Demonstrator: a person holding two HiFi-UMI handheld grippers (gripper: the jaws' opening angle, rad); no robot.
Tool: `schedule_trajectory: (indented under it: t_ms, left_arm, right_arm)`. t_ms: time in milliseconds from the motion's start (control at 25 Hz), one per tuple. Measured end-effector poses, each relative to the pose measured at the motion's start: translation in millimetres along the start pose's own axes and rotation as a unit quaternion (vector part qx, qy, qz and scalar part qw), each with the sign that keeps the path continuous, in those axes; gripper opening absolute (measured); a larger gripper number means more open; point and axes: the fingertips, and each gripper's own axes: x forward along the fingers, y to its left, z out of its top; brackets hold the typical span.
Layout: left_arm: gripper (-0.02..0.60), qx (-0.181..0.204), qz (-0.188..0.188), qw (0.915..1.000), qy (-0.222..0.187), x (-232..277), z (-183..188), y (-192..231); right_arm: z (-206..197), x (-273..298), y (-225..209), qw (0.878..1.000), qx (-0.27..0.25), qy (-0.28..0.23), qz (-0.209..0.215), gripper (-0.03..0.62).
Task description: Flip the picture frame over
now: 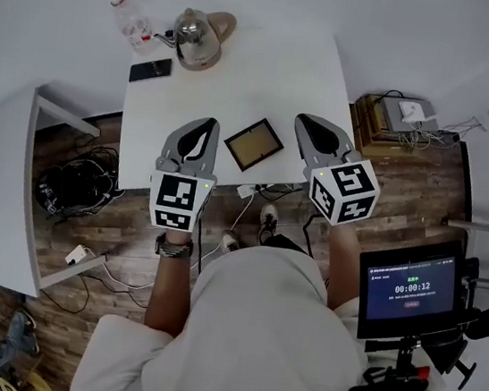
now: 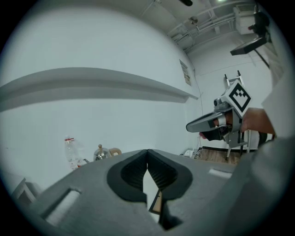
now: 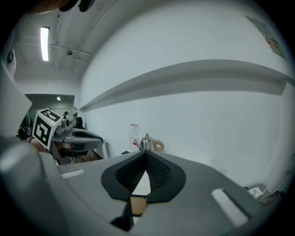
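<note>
The picture frame [image 1: 253, 143] lies flat near the front edge of the white table [image 1: 244, 73], with a dark rim around a tan panel. Both grippers hang above it, apart from it, one on each side. My left gripper [image 1: 206, 127] is shut and holds nothing. My right gripper [image 1: 319, 128] is shut and empty too. In the left gripper view the jaws [image 2: 147, 154] meet at their tips, and a sliver of the frame [image 2: 156, 203] shows below them. The right gripper view shows the same closed jaws [image 3: 146, 154] above the frame [image 3: 137, 205].
At the table's far side stand a metal kettle [image 1: 197, 39], a plastic bottle [image 1: 133, 21] and a black phone [image 1: 150, 69]. Cables [image 1: 79, 185] lie on the wooden floor at the left. A lit screen [image 1: 412, 290] stands at the right.
</note>
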Motion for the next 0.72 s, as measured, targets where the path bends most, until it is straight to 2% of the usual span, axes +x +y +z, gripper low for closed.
schedule_trajectory:
  t_ms: [280, 720]
  left_arm:
    - [0.005, 0.017, 0.022, 0.9991, -0.032, -5, 36, 20]
    - [0.005, 0.026, 0.02, 0.9977, -0.059, -17, 56, 21]
  right_arm:
    - [46, -5, 7, 0.999, -0.029, -0.043, -0.002, 0.002]
    - [74, -9, 25, 0.995, -0.068, -0.068, -0.001, 0.002]
